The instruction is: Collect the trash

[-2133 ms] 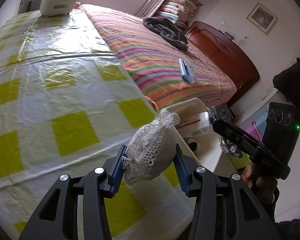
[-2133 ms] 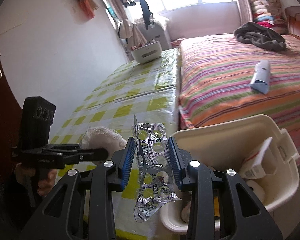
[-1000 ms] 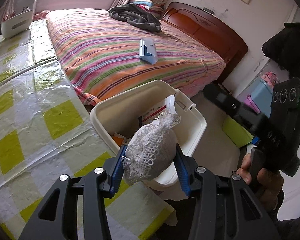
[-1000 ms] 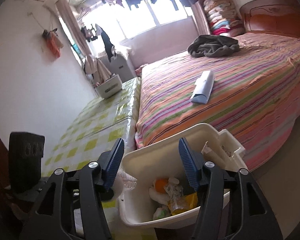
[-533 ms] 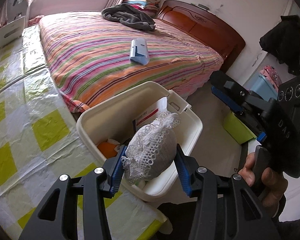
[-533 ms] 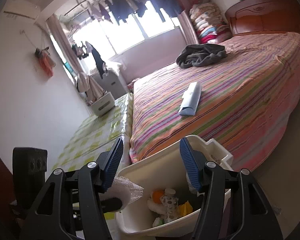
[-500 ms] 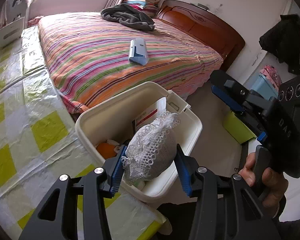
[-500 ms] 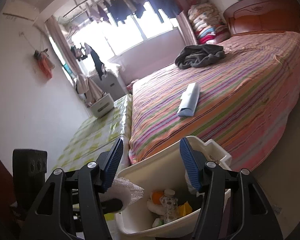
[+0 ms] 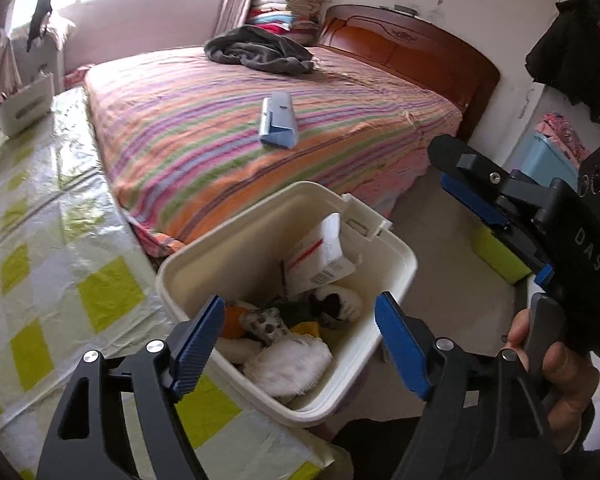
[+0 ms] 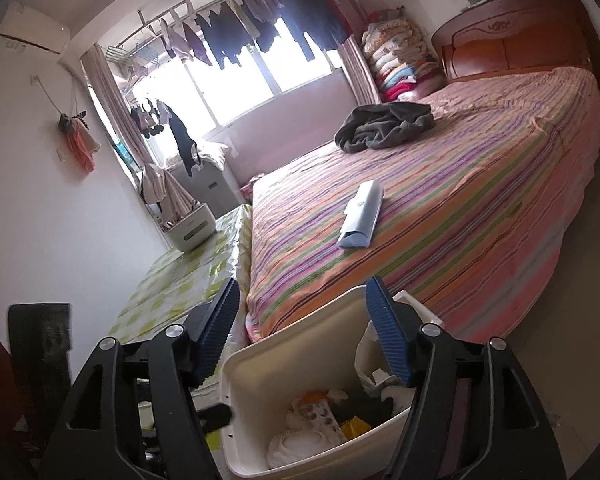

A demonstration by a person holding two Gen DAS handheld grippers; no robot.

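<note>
L gripper [image 9: 298, 346] hangs over the bin [image 9: 396, 240], jaws apart w/ nothing between; they've just been opening, and the white lace wad [image 9: 288, 364] now lies in the bin's near corner, right under the gap. Prob. positioned above the mouth so a drop lands inside.

R gripper [image 10: 302, 330] also apart and empty, jaws just widened too. It points over the bin's far rim toward the bed [image 10: 480, 184], hand [image 9: 556, 376] on its grip at right.

Bin sits on the floor btwn the checked table [image 9: 100, 296] on the left and the bed, handy for sweeping stuff off either. Inside: carton [image 9: 320, 260], blister pack [image 10: 318, 414], orange and yellow scraps.

A blue-grey box [image 9: 280, 122] on the bed's middle looks like the next likely pickup.
</note>
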